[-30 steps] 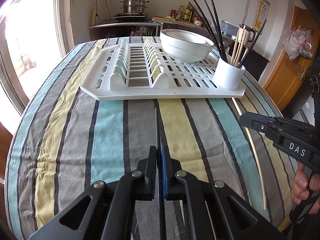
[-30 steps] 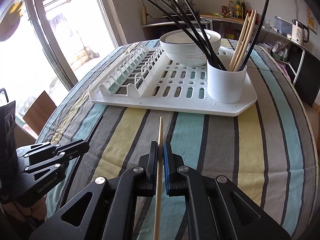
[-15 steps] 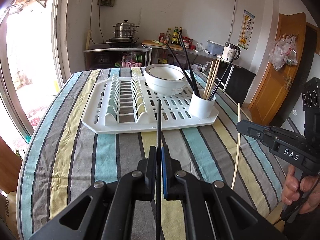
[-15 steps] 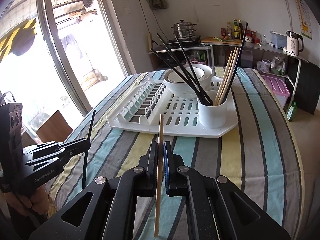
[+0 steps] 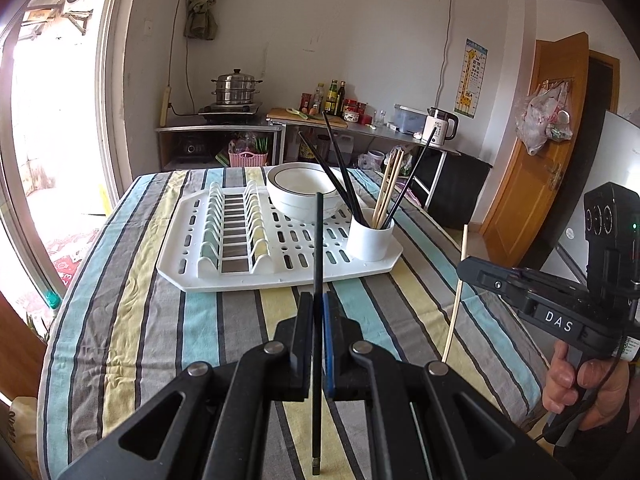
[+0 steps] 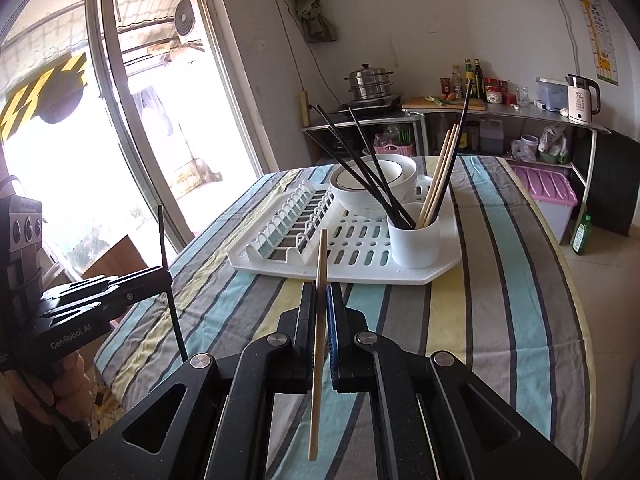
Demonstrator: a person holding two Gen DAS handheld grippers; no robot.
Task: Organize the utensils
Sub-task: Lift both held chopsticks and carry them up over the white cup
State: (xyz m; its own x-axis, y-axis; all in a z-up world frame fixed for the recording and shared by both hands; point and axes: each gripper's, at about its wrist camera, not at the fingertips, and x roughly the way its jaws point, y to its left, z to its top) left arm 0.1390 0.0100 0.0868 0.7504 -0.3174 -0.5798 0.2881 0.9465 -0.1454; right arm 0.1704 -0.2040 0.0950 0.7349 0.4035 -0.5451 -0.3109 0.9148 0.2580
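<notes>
**Above the striped table, a chopstick pinched in each gripper**

Over the striped tablecloth (image 5: 132, 320) you've got both tools up off the table, each clamped tight on a single stick. Your left gripper (image 5: 318, 336) has its jaws pressed together on a long black chopstick (image 5: 318, 248), which runs upright through the pads, its tip standing in front of the rack and its square butt hanging below the fingers. From the other camera that same black stick (image 6: 168, 276) shows crossing the left tool's nose, out at the table's left edge.

Your right gripper (image 6: 320, 320) is closed just as firmly on a pale wooden chopstick (image 6: 320, 280), held near upright with a slight lean, the lower end dangling beneath the jaws. The left camera catches that wooden stick (image 5: 456, 296) at the right table edge, with your hand (image 5: 584, 380) wrapped round the grip.

Ahead of both tools, the white plastic dish-drying rack (image 5: 280, 276) sits flat on the cloth. At its near right corner stands the white cylindrical utensil cup (image 5: 370, 240), holding several black and wooden chopsticks that fan out. Behind the cup, on the rack, rests a white ceramic bowl with a dark rim line (image 5: 300, 188). Both held sticks are well apart from the cup.
</notes>
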